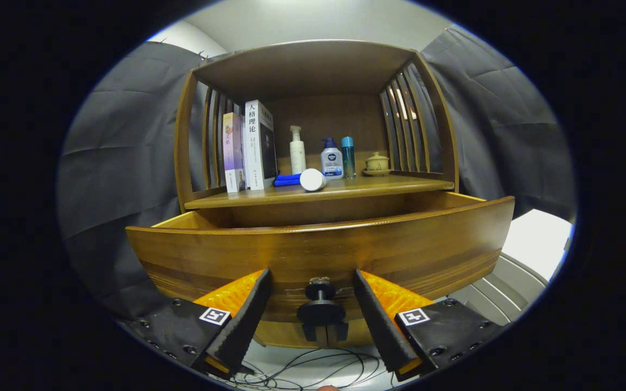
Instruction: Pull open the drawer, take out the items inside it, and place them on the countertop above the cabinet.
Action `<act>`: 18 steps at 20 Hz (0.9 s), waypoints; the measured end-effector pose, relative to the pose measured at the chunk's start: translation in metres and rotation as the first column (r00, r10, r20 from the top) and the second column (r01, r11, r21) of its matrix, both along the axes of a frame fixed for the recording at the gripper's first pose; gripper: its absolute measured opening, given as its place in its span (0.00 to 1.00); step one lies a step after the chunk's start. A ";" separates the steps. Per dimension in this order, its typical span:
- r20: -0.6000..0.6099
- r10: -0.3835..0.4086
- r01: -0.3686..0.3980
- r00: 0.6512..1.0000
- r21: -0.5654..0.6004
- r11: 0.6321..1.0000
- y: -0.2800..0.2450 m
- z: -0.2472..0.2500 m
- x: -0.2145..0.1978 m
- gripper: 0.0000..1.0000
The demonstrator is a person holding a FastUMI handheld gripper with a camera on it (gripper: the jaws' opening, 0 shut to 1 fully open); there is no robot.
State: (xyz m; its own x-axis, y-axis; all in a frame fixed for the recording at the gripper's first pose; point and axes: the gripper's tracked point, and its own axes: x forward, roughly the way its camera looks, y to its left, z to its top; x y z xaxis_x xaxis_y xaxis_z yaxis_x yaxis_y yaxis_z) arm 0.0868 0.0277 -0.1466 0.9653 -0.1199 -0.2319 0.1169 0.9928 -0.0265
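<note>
The gripper point(313, 304) is spread wide, its fingers either side of the drawer's dark knob point(321, 310) without touching it. The drawer point(324, 250) stands pulled out (its inside is hidden from here). On the counter point(345, 190) above: two books point(250, 146), a blue cloth point(287, 179), a white jar point(312, 180) on its side, three bottles point(332, 158), a small lidded pot point(377, 162).

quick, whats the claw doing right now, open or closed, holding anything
Claw: open, holding nothing; its fingers sit either side of the drawer knob without touching it.
</note>
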 end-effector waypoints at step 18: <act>0.045 0.000 0.004 0.999 -0.082 0.997 -0.015 -0.001 0.093 0.98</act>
State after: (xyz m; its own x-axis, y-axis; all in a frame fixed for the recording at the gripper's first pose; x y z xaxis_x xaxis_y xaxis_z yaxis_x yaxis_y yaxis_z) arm 0.1799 0.0126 -0.1478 0.9743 -0.1387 -0.1775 0.1219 0.9873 -0.1023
